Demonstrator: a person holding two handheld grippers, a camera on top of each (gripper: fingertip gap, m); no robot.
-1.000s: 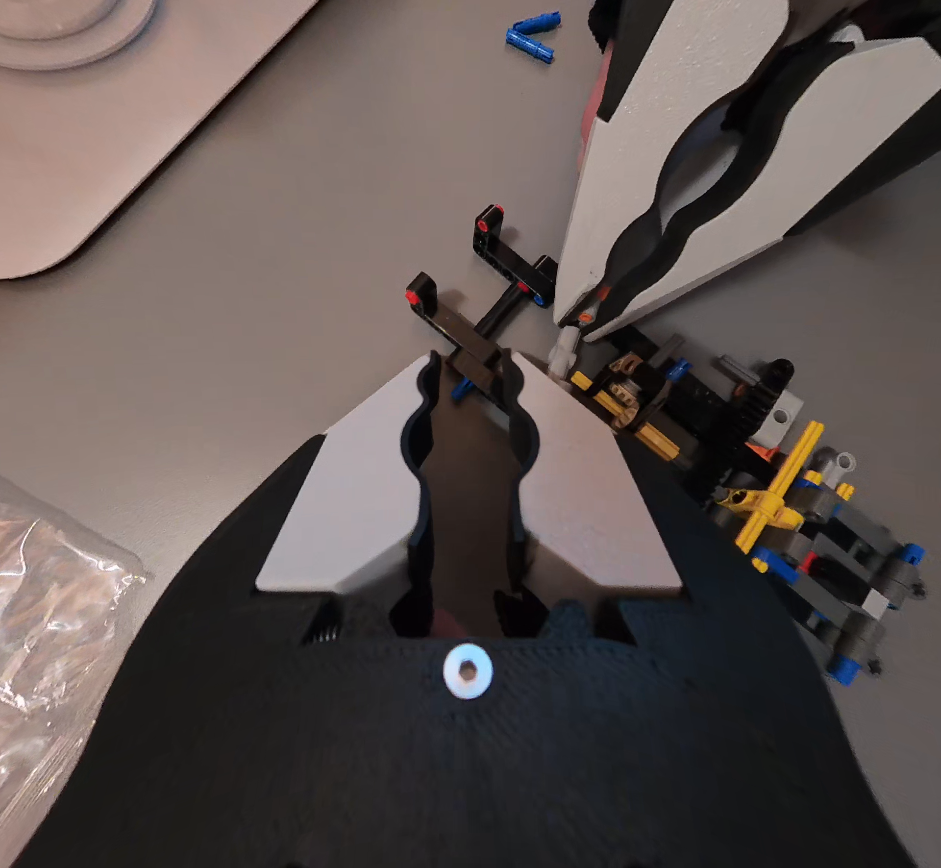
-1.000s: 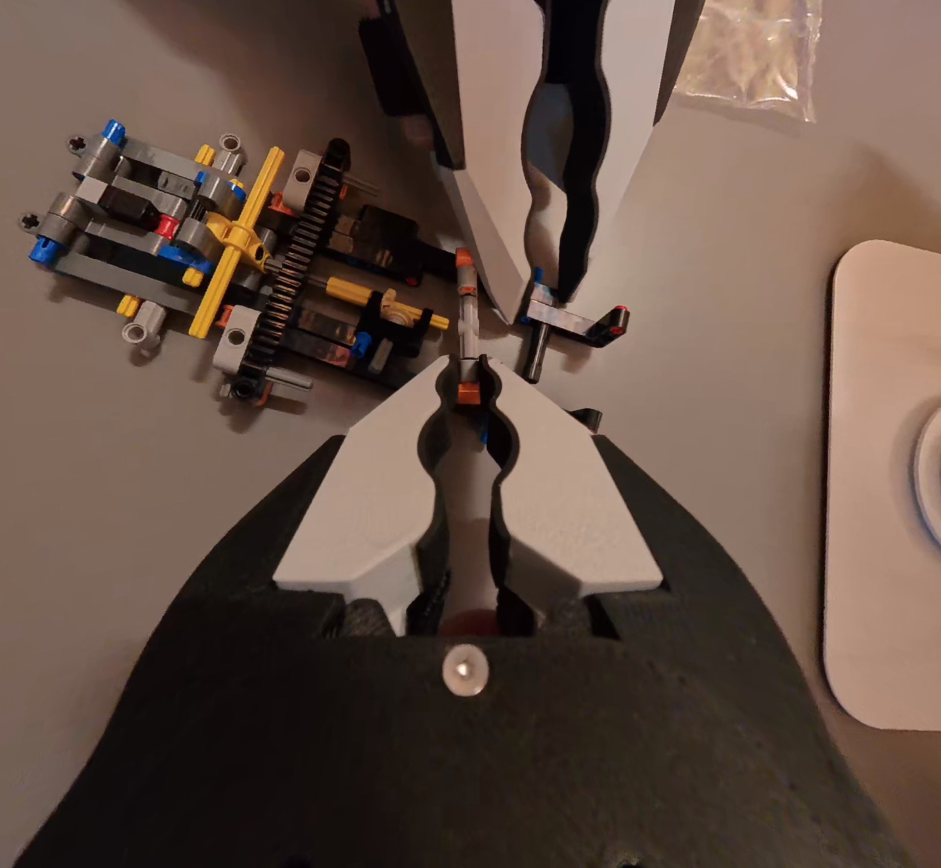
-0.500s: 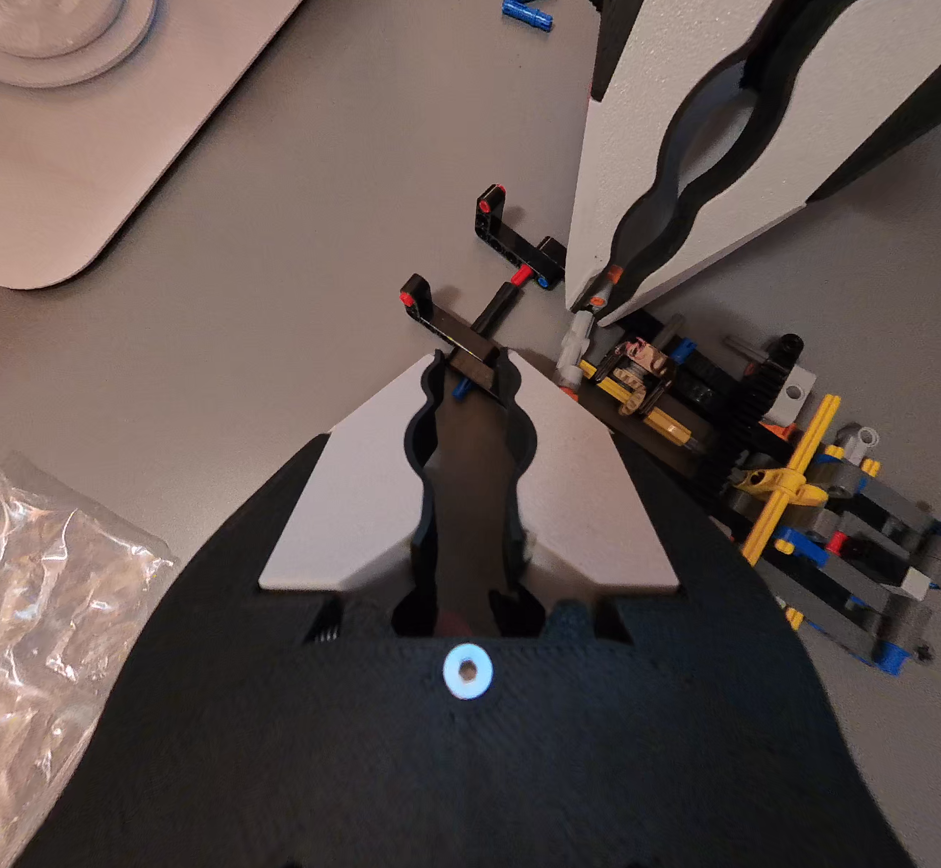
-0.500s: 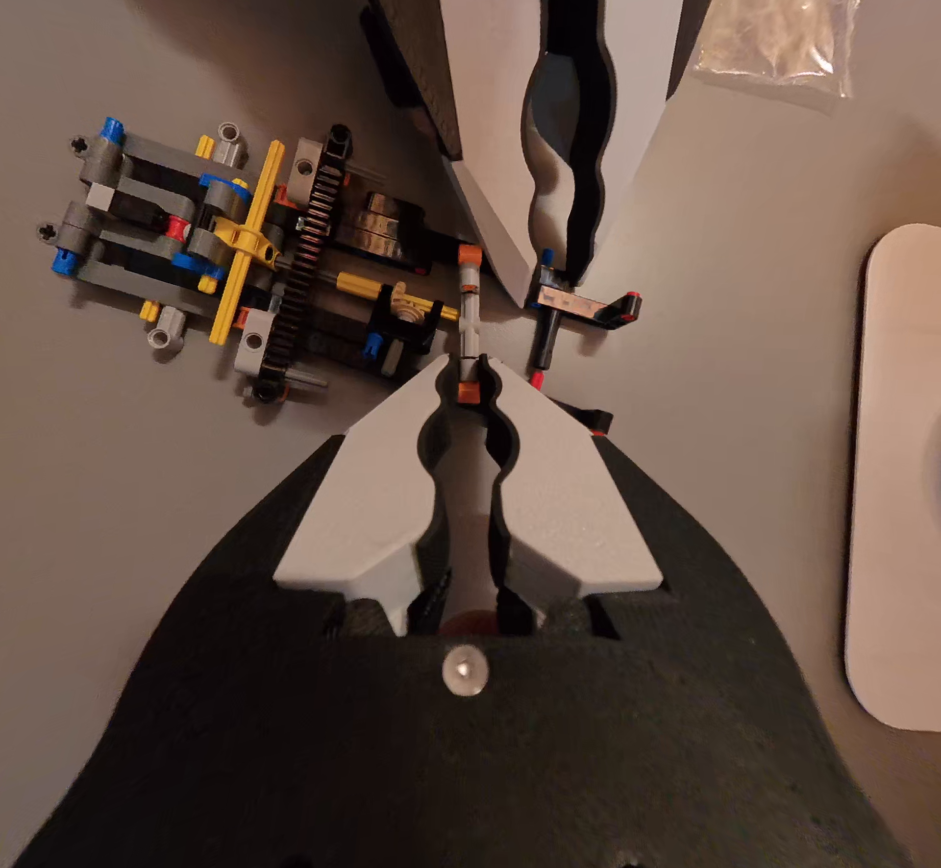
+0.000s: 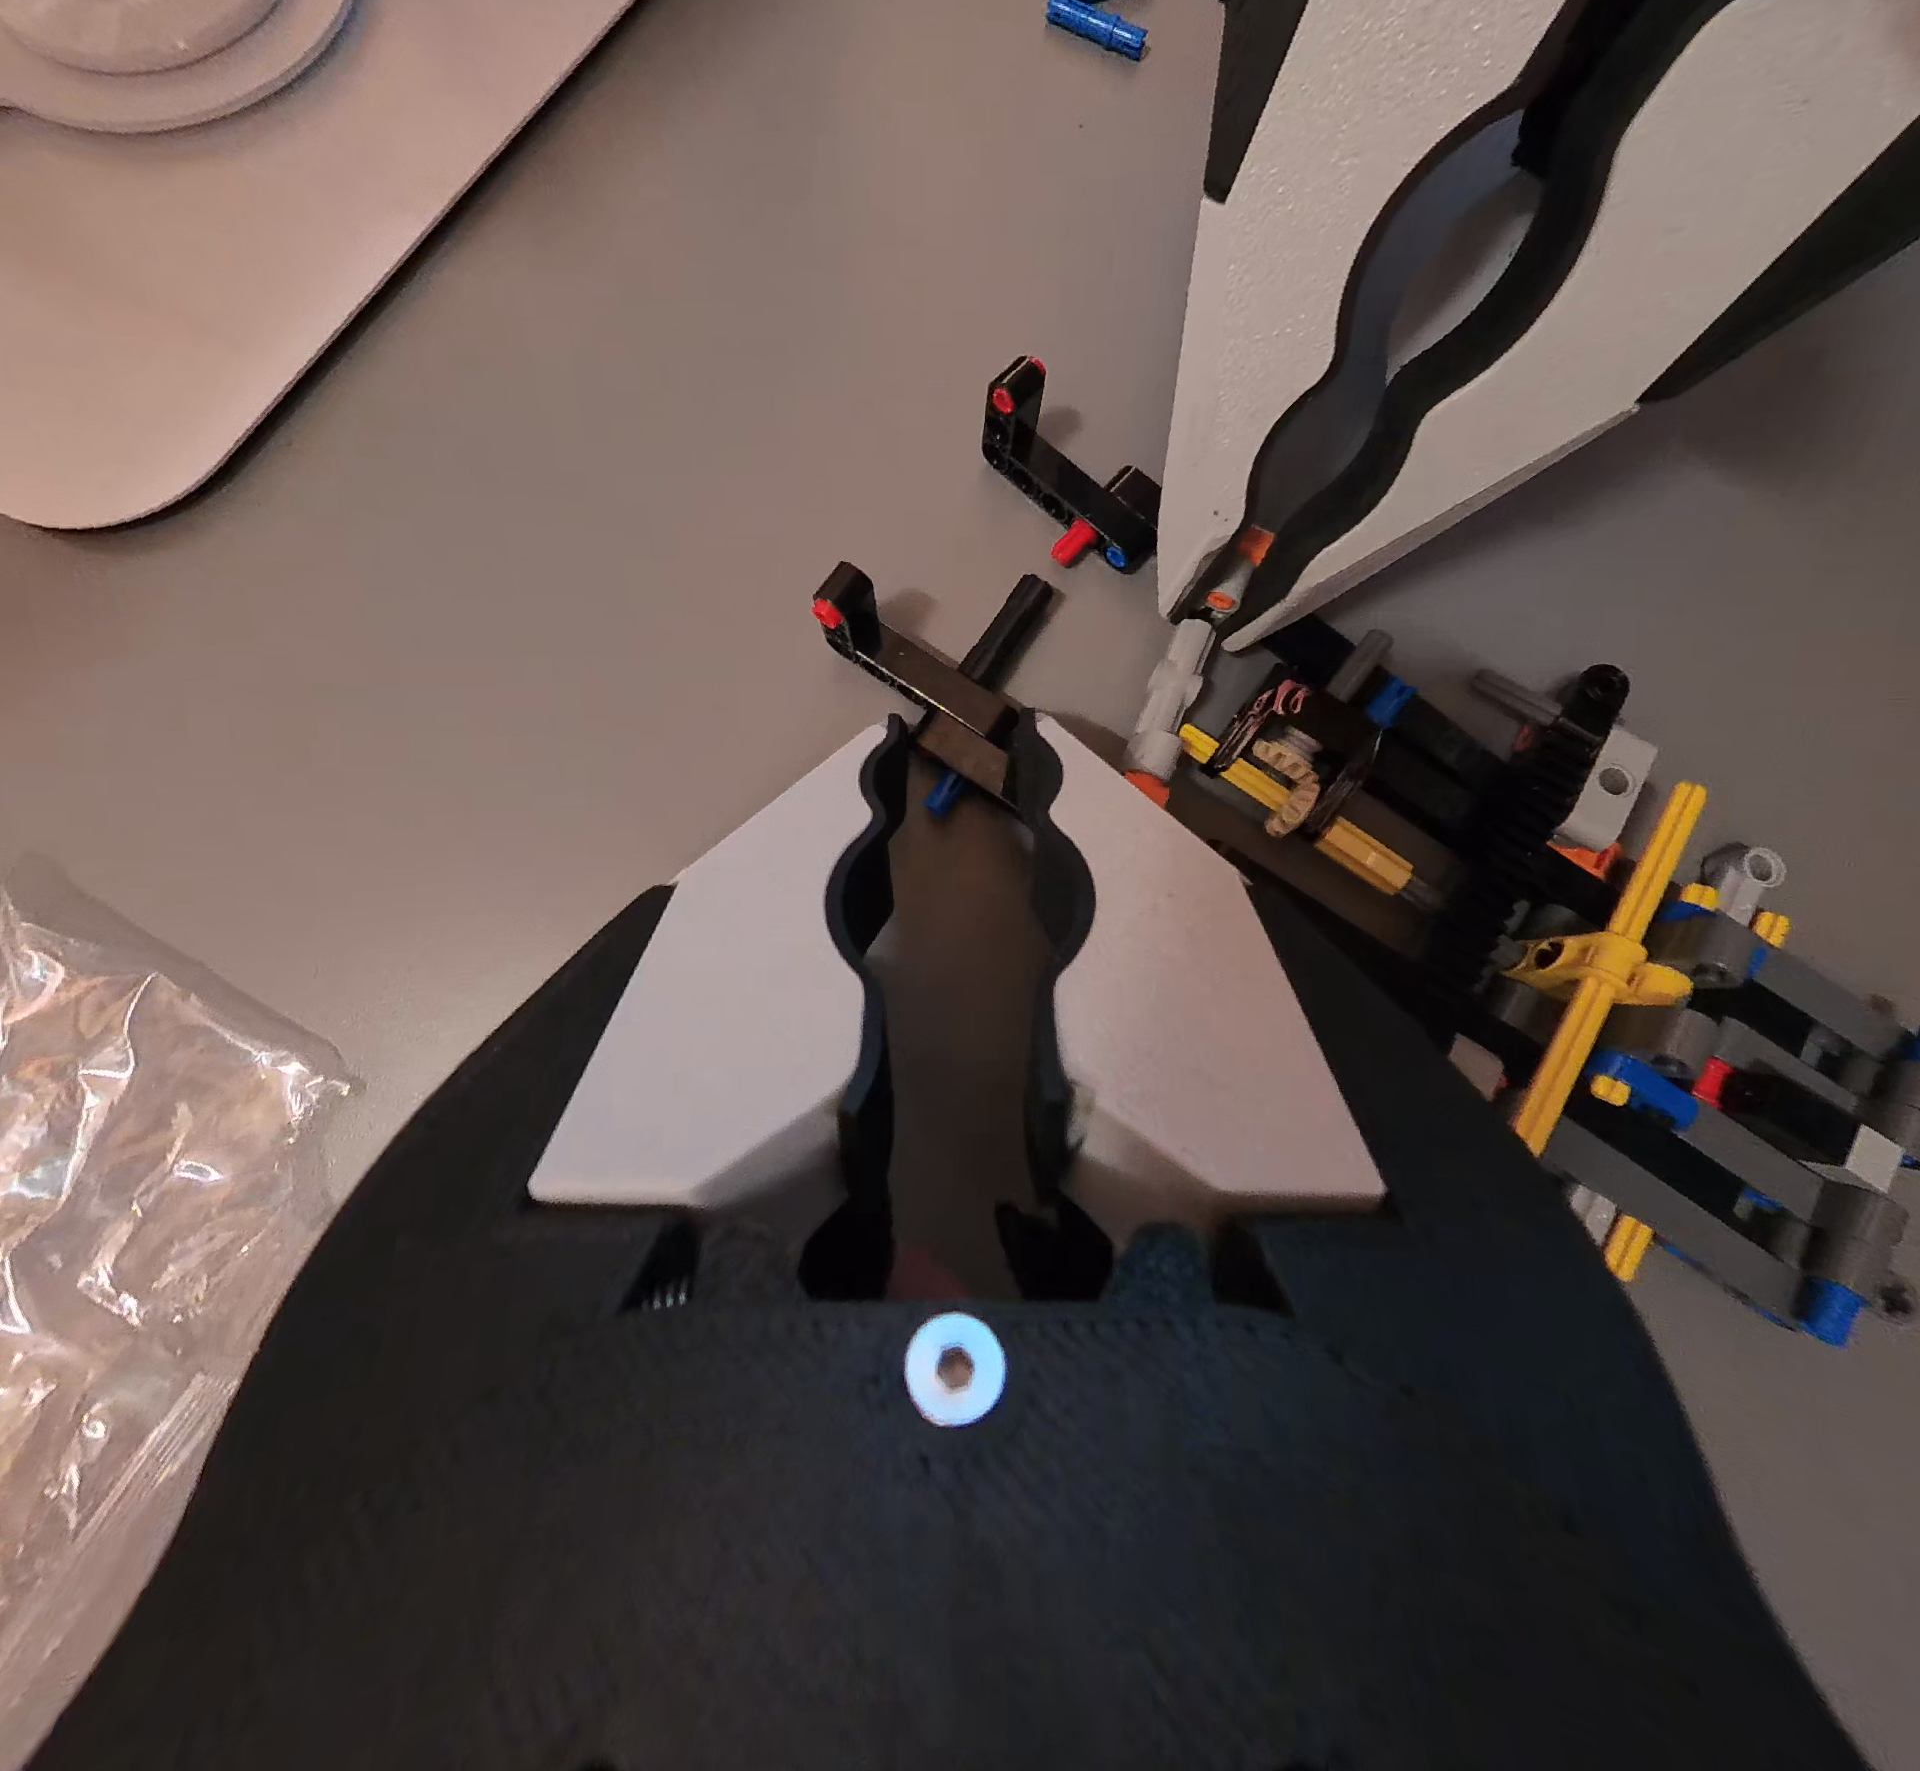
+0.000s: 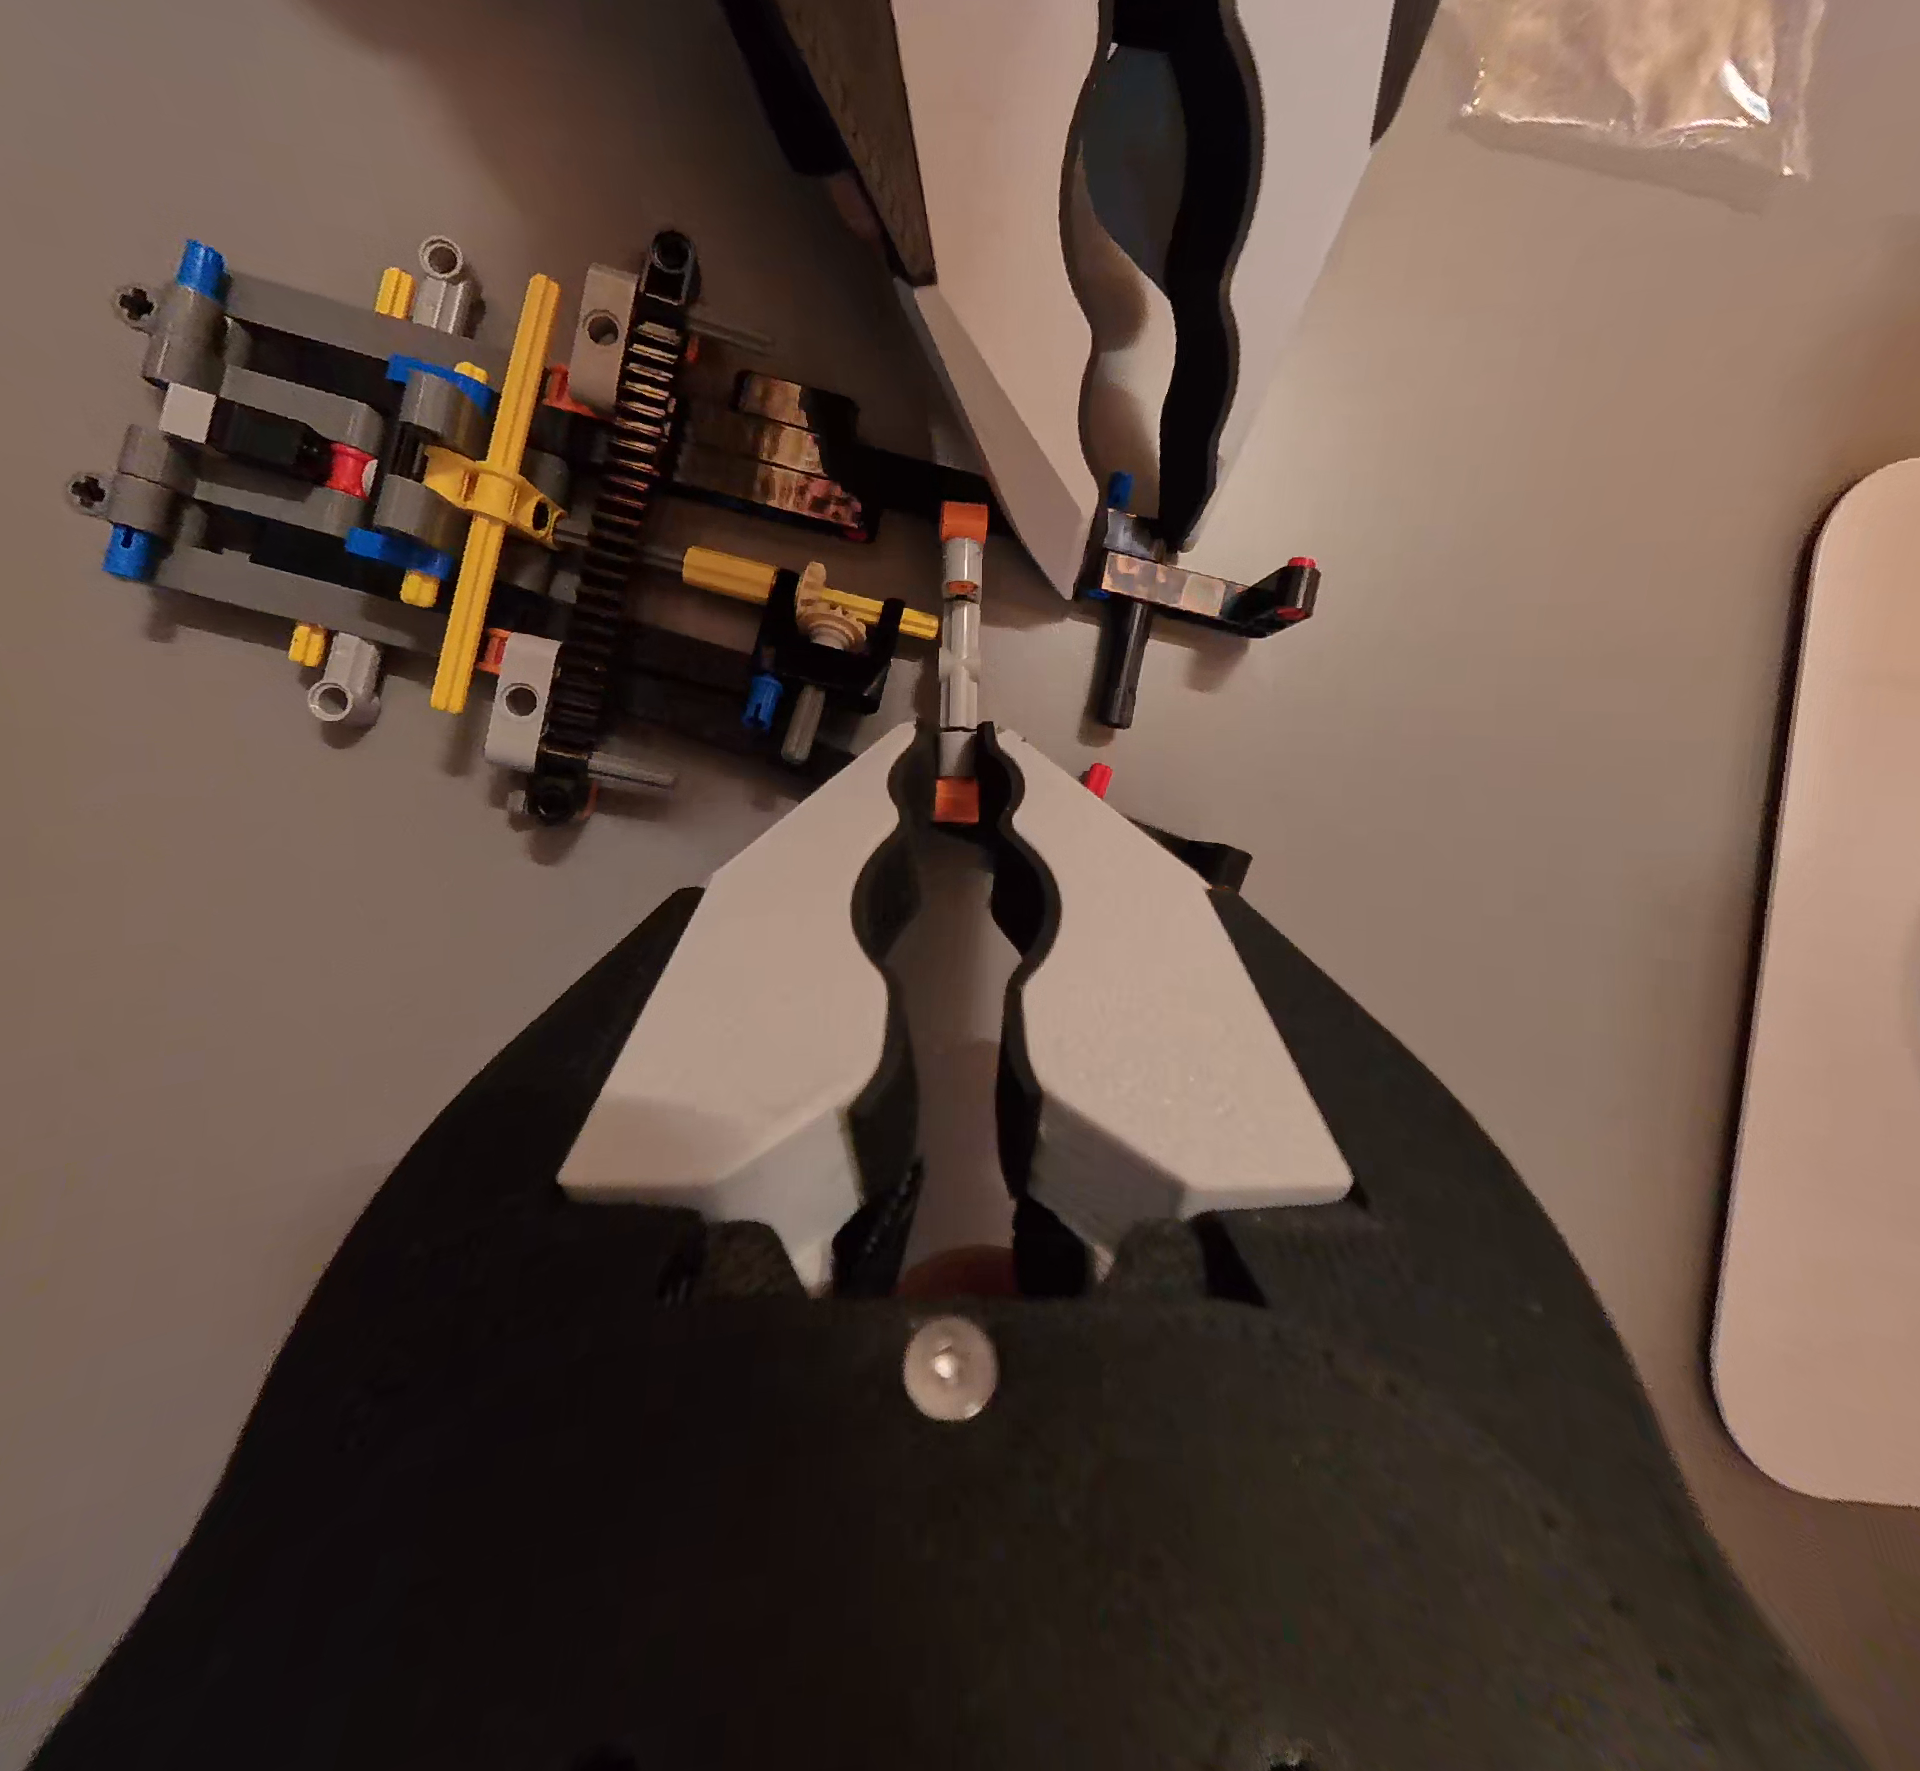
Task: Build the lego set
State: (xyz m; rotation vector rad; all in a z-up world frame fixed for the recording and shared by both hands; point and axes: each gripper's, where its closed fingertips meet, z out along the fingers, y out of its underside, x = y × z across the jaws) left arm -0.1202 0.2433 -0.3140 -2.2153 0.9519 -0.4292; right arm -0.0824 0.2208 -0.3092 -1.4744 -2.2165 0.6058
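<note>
My left gripper point(image 5: 961, 745) is shut on a black L-shaped beam point(image 5: 914, 672) that has a red pin at its far end and a black axle point(image 5: 1013, 625) through it. It also shows in the right wrist view point(image 6: 1195, 594), held by the left gripper point(image 6: 1143, 547). A second black L-beam point(image 5: 1060, 485) with a red pin lies just beyond, apart from the axle. My right gripper point(image 6: 954, 755) is shut on a grey rod with orange ends point(image 6: 958, 641) at the end of the lego assembly point(image 6: 520, 526). The right gripper also shows in the left wrist view point(image 5: 1216, 620).
Two blue pins point(image 5: 1101, 7) lie at the far side of the grey table. A clear plastic bag point(image 5: 104, 1150) lies left of my left gripper. A pale pad with a round knob point(image 5: 260, 163) lies at the far left. The second L-beam point(image 6: 1205, 859) is partly hidden under my right finger. My right fingertips sit around 5 centimeters from my left ones.
My left gripper has pulled its L-beam and black axle away from the second L-beam; a gap now shows between them. The right gripper stays shut on the grey rod.
</note>
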